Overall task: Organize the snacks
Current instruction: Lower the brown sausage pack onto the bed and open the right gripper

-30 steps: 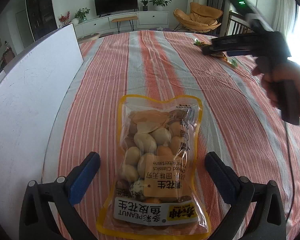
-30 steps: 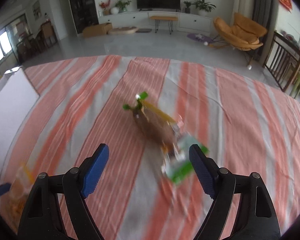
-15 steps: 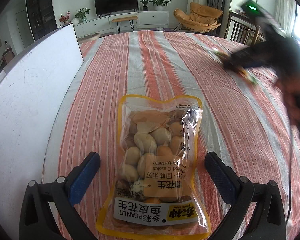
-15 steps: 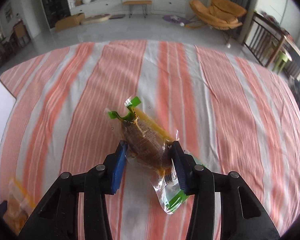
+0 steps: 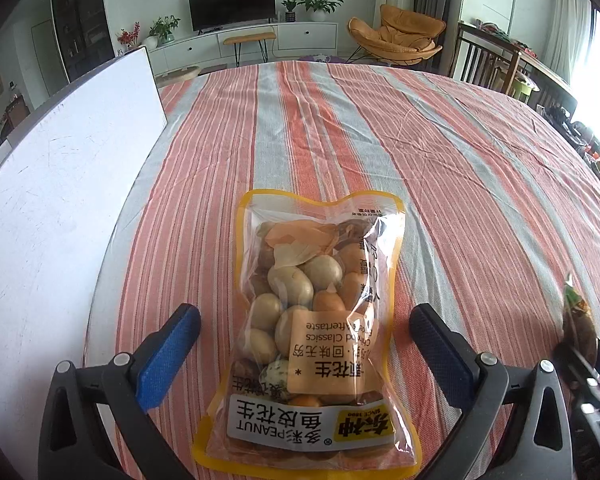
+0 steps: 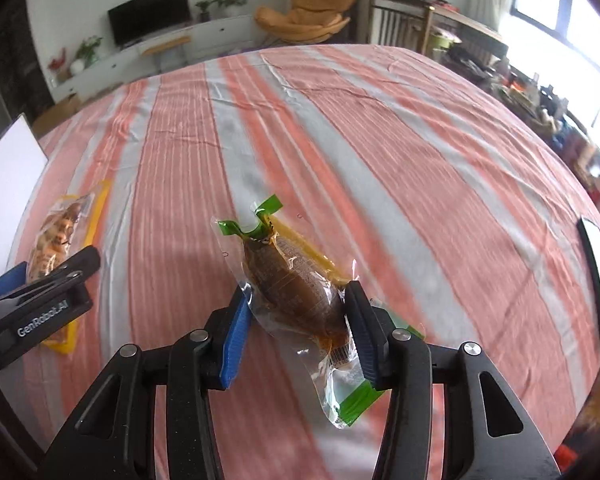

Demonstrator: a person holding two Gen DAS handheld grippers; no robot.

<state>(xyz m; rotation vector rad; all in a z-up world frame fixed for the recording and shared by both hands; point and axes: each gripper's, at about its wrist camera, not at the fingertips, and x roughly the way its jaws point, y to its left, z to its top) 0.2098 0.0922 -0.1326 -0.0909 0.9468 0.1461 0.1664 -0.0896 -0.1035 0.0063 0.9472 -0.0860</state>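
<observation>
Right now you have two snack packets in play, one per gripper. Your right gripper [image 6: 298, 316] is pinching a clear packet with green ends [image 6: 296, 284] that holds a brown snack, both blue pads pressed against its sides, and the packet points away from you over the striped tablecloth [image 6: 380, 140]; whether its far end touches the cloth is hard to tell. Your left gripper [image 5: 306, 344] is spread wide, its two fingers standing either side of a yellow-edged peanut bag [image 5: 312, 320] without touching it. That bag lies flat on the cloth, label end nearest you, just beside the one white board [image 5: 52, 184] along the left edge of the table. From the right wrist view the peanut bag shows at far left with the left gripper over it. From the left wrist view the brown packet peeks in at the far right edge, near your left gripper's right finger.
</observation>
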